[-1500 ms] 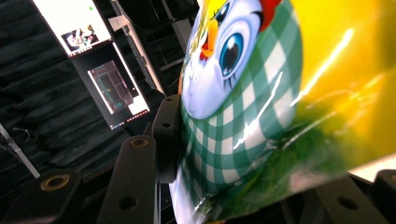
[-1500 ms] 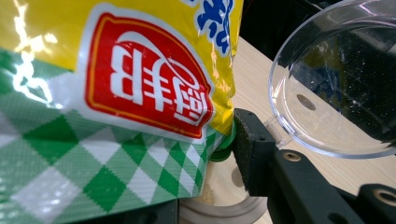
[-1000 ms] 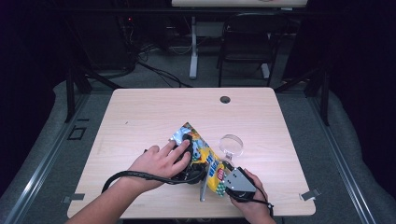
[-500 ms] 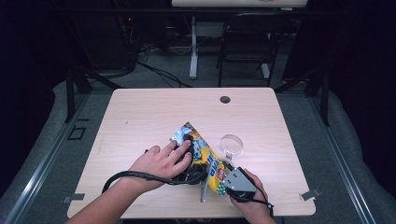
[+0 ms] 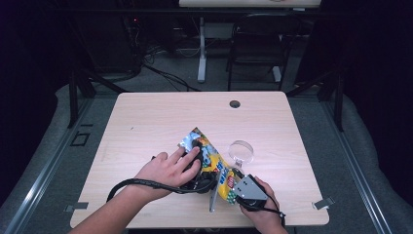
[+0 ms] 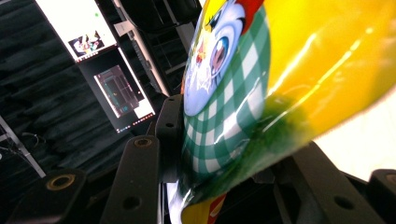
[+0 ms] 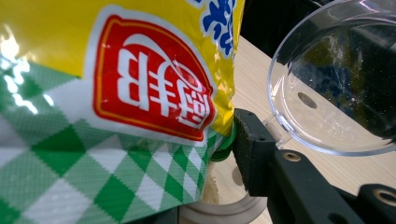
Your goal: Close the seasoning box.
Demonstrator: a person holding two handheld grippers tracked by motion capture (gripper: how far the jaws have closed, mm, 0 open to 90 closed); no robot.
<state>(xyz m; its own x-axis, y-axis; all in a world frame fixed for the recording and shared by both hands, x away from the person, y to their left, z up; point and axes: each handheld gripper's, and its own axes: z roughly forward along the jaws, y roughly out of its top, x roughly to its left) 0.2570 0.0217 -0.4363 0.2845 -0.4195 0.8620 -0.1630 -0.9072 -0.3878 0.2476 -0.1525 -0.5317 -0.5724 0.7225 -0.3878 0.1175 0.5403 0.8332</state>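
L gripper (image 5: 197,148): jaws clamped on the snack bag (image 5: 212,163), upper part of the pack. In the left gripper view the film sits pinched between the two black jaws, yellow/green-check print w/ a cartoon face bulging above them. L hand (image 5: 168,170) lies over the gripper body, fingers spread; black cable (image 5: 141,183) loops back from it toward the forearm.

R gripper (image 5: 233,187): grasping the same bag at its lower end, nearer the person. Right gripper view: bag's green-check edge and red logo panel pressed against the one jaw pad that shows; the other jaw is hidden behind the bag. Grey plate on top of the gripper shows in the high view; R hand (image 5: 260,209) behind it, near the bench's front edge.

Bag spans between the two grippers, running diagonally, silver torn/crimped end (image 5: 187,141) just beyond the L gripper.

Clear plastic bowl (image 5: 242,151): just beyond the R gripper, beside the bag; in the right gripper view it appears tilted, rim close to the jaw — contact w/ jaw can't be told.

Bench (image 5: 146,122) light wood; dark round grommet hole (image 5: 234,104) well beyond both grippers, near the far edge.
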